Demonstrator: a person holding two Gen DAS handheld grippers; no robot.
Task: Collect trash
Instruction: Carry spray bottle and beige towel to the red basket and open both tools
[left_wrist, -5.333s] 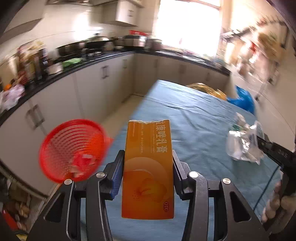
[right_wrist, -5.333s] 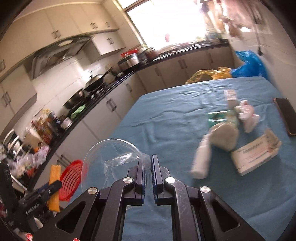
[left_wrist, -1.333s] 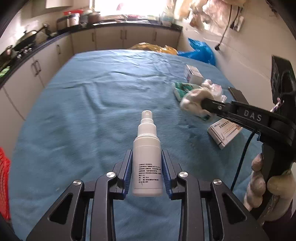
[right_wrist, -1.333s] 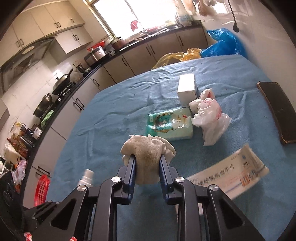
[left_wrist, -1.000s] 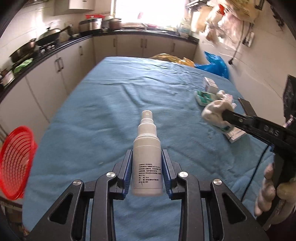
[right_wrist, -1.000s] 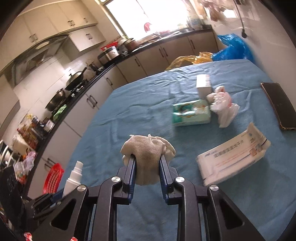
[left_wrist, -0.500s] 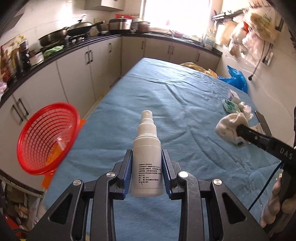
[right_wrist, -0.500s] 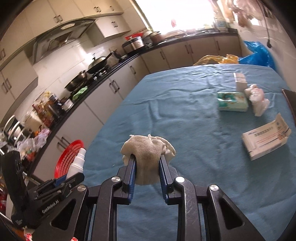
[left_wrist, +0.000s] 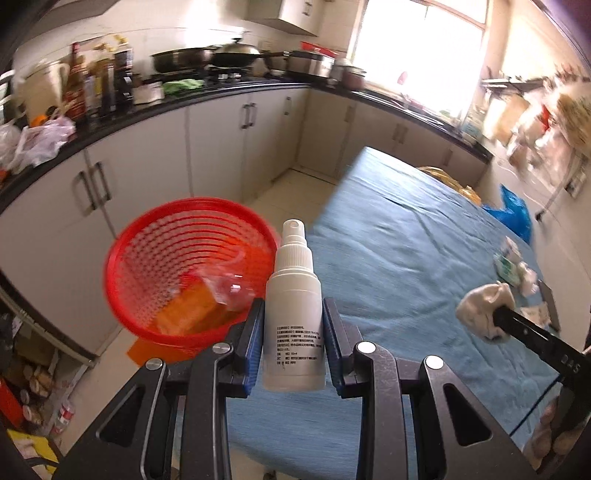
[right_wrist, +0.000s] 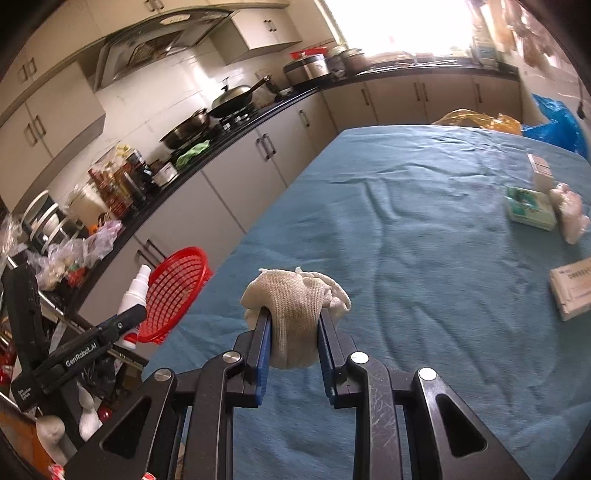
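My left gripper (left_wrist: 293, 325) is shut on a white spray bottle (left_wrist: 293, 332), held upright just right of a red mesh basket (left_wrist: 147, 258) that stands off the table's near-left corner. The basket holds an orange box (left_wrist: 186, 312) and a clear plastic cup (left_wrist: 225, 284). My right gripper (right_wrist: 293, 330) is shut on a crumpled beige cloth (right_wrist: 295, 295), held over the blue tablecloth (right_wrist: 424, 240). The right wrist view also shows the bottle (right_wrist: 135, 291) in front of the basket (right_wrist: 173, 291). The cloth shows at the right in the left wrist view (left_wrist: 484, 306).
On the table's far right lie a green tissue pack (right_wrist: 530, 208), a white box (right_wrist: 539, 170), a crumpled plastic bag (right_wrist: 570, 212) and a flat white carton (right_wrist: 570, 286). Kitchen cabinets (left_wrist: 221, 136) run along the left. Clutter sits on the floor (left_wrist: 33, 373) below the basket.
Both grippers have swung left toward the basket with their loads. The basket is now larger and nearer the middle of the left wrist view, right beside the bottle.
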